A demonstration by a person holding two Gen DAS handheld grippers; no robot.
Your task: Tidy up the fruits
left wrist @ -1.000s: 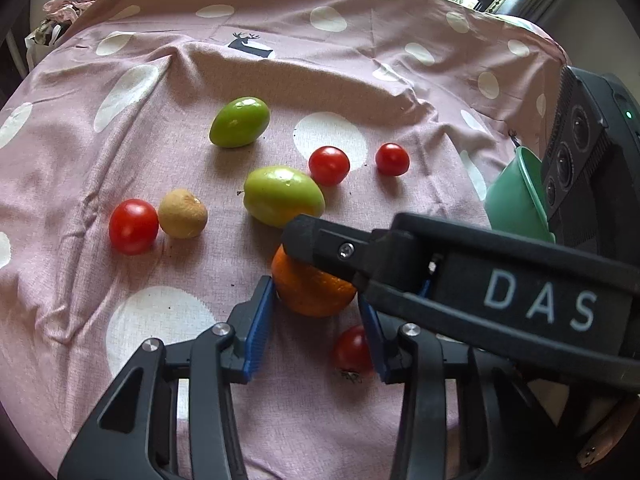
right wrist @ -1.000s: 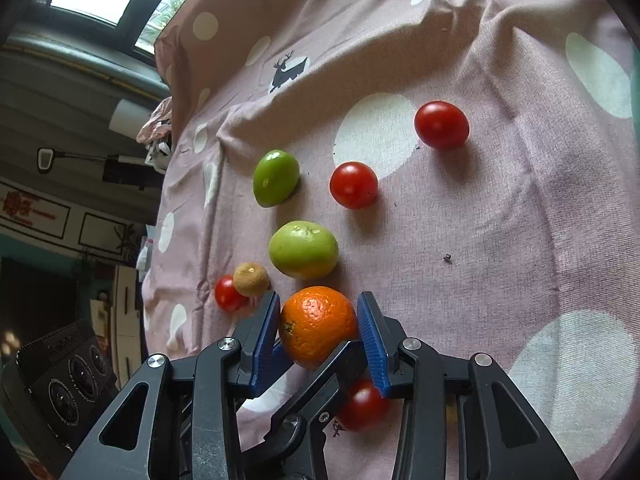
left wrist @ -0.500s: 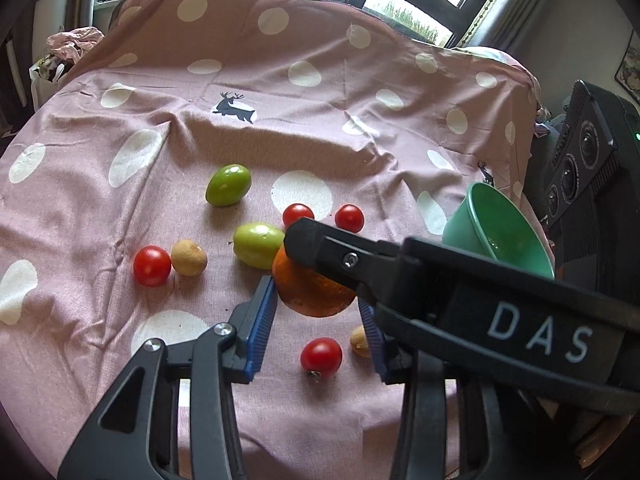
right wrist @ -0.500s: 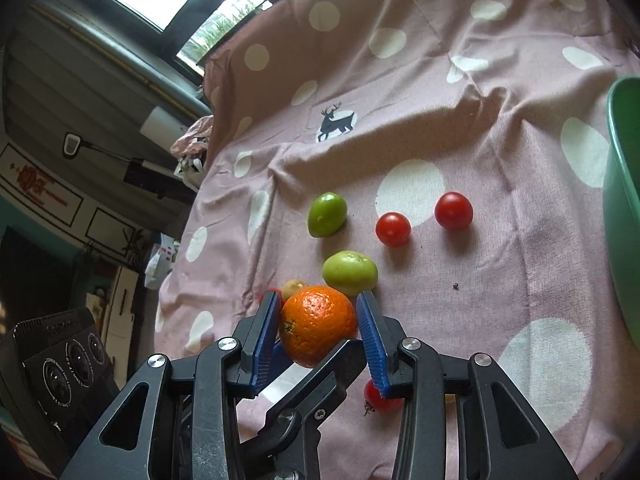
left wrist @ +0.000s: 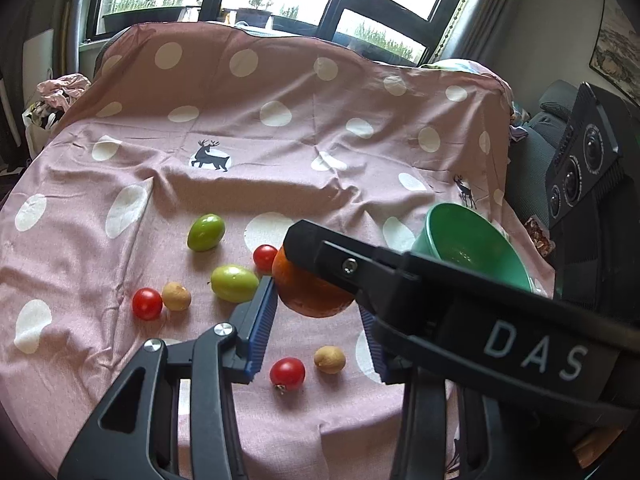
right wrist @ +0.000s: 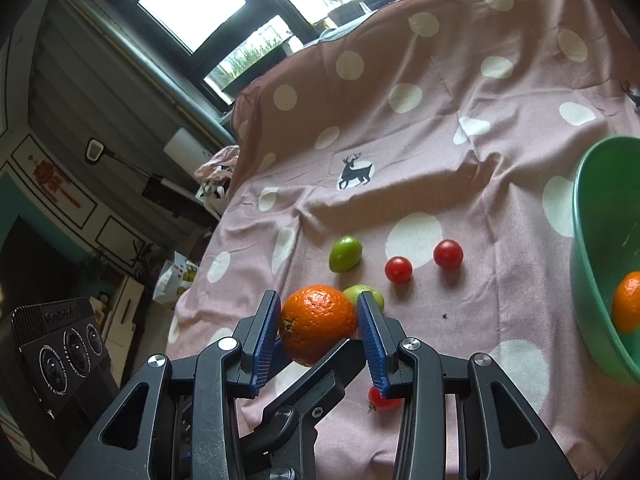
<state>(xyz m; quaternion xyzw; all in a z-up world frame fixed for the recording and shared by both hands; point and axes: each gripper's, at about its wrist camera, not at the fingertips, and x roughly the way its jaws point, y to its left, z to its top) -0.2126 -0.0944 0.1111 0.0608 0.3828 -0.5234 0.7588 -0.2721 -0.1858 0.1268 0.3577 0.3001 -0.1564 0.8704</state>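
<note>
Lifted off the table since a second ago: orange (right wrist: 316,324) clamped in right gripper (right wrist: 317,302), left gripper (left wrist: 318,300) jaws flanking it, grip not discernible; best carried level to green bowl (left wrist: 440,236) at table's right edge, released low inside.
</note>
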